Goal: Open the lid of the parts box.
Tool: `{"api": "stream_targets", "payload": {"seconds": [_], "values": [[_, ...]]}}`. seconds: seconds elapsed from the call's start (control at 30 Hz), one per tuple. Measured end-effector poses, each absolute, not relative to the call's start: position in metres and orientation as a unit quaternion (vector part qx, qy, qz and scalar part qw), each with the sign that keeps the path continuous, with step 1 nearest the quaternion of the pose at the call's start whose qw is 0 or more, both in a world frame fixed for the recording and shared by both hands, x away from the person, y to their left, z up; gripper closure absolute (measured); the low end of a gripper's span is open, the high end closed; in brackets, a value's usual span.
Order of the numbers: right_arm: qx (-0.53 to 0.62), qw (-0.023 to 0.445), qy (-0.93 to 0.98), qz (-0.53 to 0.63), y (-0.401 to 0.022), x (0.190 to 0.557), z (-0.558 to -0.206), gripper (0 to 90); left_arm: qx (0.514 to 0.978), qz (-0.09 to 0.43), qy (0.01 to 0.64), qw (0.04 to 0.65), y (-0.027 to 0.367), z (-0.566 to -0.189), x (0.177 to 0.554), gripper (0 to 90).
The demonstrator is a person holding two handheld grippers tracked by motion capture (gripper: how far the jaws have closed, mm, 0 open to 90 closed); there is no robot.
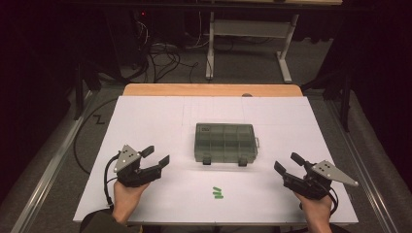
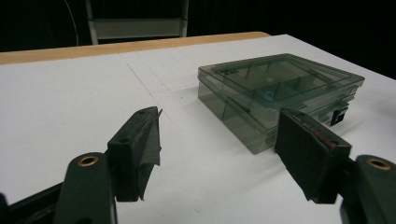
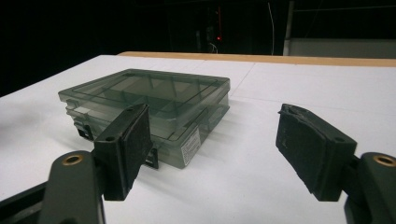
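The clear grey-green plastic compartment box [image 1: 226, 142], flat, rectangular, lid shut with two dark latches on its near edge, lies mid-table on the white sheet [image 1: 145, 121]. It sits between the grippers, ahead of both and well apart from their black rubbery pads. The left gripper [image 1: 155, 156] and right gripper [image 1: 286, 163] rest wide open, holding nothing. Three small green pieces [image 1: 217, 193] lie near the front edge, between the hands

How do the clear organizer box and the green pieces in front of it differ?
The organizer box is large, smoky-clear, flat and lidded; the green pieces are tiny, solid green and loose. The box lies mid-table; the pieces lie nearer the person. Both rest untouched on the white table.
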State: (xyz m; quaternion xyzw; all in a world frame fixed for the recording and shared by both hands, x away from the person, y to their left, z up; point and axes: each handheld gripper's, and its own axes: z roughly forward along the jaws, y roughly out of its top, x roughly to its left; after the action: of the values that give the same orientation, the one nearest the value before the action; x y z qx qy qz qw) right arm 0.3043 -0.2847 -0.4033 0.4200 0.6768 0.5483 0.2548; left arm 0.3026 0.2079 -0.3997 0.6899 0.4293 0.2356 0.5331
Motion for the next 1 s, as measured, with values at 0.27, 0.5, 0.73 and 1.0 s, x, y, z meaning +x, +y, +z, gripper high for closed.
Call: {"api": "stream_targets", "payload": {"seconds": [0.27, 0.5, 0.73, 1.0], "values": [[0.415, 0.258, 0.682, 0.544, -0.28, 0.308, -0.4, 27.8, 0.69, 0.236, 0.432, 0.531, 0.207, -0.394, 0.306, 31.9], [0.411, 0.257, 0.686, 0.542, -0.277, 0.315, -0.394, 28.2, 0.696, 0.237, 0.427, 0.527, 0.204, -0.391, 0.308, 31.8], [0.405, 0.257, 0.689, 0.543, -0.274, 0.32, -0.391, 28.5, 0.698, 0.237, 0.427, 0.523, 0.199, -0.389, 0.314, 31.8], [0.403, 0.256, 0.692, 0.541, -0.27, 0.324, -0.389, 28.5, 0.705, 0.231, 0.418, 0.524, 0.187, -0.387, 0.322, 31.6]]}}
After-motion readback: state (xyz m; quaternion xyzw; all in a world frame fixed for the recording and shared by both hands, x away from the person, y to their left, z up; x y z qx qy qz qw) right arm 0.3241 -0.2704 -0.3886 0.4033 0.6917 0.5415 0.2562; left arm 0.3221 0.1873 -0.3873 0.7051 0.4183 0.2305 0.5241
